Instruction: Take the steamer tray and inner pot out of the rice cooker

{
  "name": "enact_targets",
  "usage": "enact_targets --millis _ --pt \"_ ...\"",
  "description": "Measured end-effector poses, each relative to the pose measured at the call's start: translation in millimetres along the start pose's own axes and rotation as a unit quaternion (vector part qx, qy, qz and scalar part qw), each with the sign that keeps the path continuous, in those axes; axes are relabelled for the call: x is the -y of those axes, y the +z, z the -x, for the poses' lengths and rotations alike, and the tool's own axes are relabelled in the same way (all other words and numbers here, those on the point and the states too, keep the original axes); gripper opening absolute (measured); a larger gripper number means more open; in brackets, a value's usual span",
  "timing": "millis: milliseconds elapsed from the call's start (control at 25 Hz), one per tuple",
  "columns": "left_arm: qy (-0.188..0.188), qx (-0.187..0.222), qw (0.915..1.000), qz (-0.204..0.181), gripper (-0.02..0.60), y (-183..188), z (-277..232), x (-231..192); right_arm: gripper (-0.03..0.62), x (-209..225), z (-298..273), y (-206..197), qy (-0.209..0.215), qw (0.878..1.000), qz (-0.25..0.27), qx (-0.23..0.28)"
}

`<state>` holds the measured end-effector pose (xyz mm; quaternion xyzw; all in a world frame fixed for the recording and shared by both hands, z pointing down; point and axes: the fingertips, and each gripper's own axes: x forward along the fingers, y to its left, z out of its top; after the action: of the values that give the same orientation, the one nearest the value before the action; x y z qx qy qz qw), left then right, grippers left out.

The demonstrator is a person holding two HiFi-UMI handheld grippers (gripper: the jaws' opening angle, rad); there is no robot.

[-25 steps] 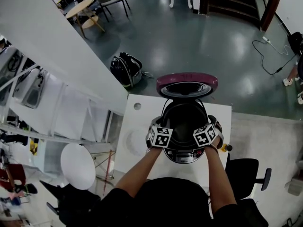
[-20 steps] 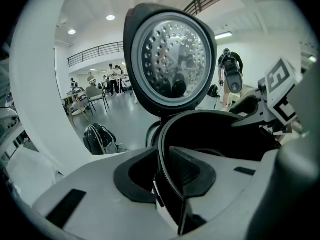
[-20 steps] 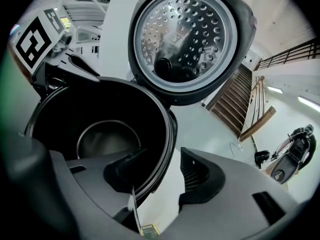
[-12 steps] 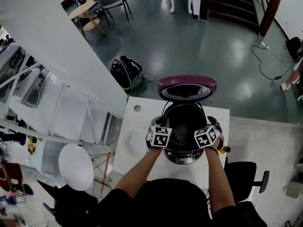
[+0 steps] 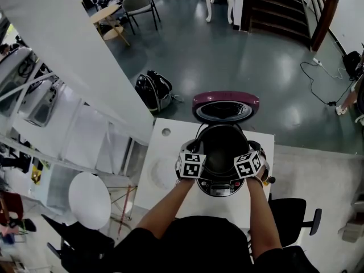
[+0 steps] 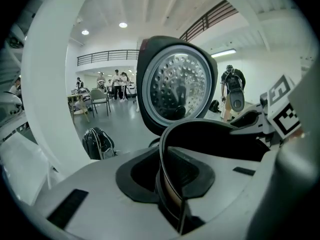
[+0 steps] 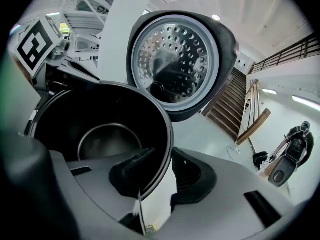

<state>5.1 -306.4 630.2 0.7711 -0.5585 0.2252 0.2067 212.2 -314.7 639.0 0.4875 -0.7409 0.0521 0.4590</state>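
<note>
Pinch is applied from both sides: the left gripper is clamped across the thin rim of the inner pot. The right gripper, its jaws just closing like the left's, is set with one pad inside and one outside the opposite rim, apparently pressing it. The pot is seated in or just above the rice cooker on the white table, before the raised lid. It is judged rigid, moderately heavy and slick-walled, so opposed rim grips and a level lift are advised.
</note>
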Motion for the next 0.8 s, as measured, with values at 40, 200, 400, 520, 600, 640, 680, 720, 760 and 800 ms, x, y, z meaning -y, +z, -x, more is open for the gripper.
enact_targets --millis 40,200,400,520,600,640,680,720,760,800 --pt "0.000 0.004 1.0000 0.003 0.049 2.2 2.3 0.3 0.097 1.5 2.8 2.4 -0.003 1.000 0.000 0.004" --pt "-0.001 0.022 0.9996 0.020 0.046 16.1 13.4 -1.9 0.092 7.6 14.9 16.6 -0.011 1.000 -0.004 0.018" --pt "0.002 0.045 0.9985 0.030 0.043 31.7 33.4 -4.5 0.087 12.4 35.9 34.2 -0.016 0.999 -0.010 0.040" --pt "0.005 0.059 0.9977 0.034 0.043 42.5 45.6 -12.3 0.084 12.8 47.9 52.1 -0.024 0.998 -0.007 0.056" --pt "0.011 0.065 0.9971 0.038 0.043 47.6 54.5 -20.3 0.084 8.4 52.7 62.8 -0.023 0.998 -0.005 0.063" --pt "0.014 0.069 0.9967 0.041 0.041 49.4 59.4 -23.9 0.083 5.9 55.4 67.4 -0.022 0.998 -0.004 0.066" --pt "0.017 0.072 0.9963 0.044 0.041 50.9 64.4 -27.1 0.083 3.5 58.4 71.5 -0.022 0.997 -0.004 0.069" --pt "0.019 0.076 0.9958 0.046 0.040 51.9 69.6 -30.4 0.083 0.7 61.5 75.4 -0.022 0.997 -0.004 0.072" --pt "0.022 0.079 0.9955 0.048 0.040 52.5 75.0 -34.1 0.083 -2.6 64.3 79.6 -0.022 0.997 -0.003 0.076" --pt "0.024 0.083 0.9951 0.049 0.040 52.5 80.6 -38.3 0.083 -6.5 67.1 84.1 -0.021 0.997 -0.002 0.080"
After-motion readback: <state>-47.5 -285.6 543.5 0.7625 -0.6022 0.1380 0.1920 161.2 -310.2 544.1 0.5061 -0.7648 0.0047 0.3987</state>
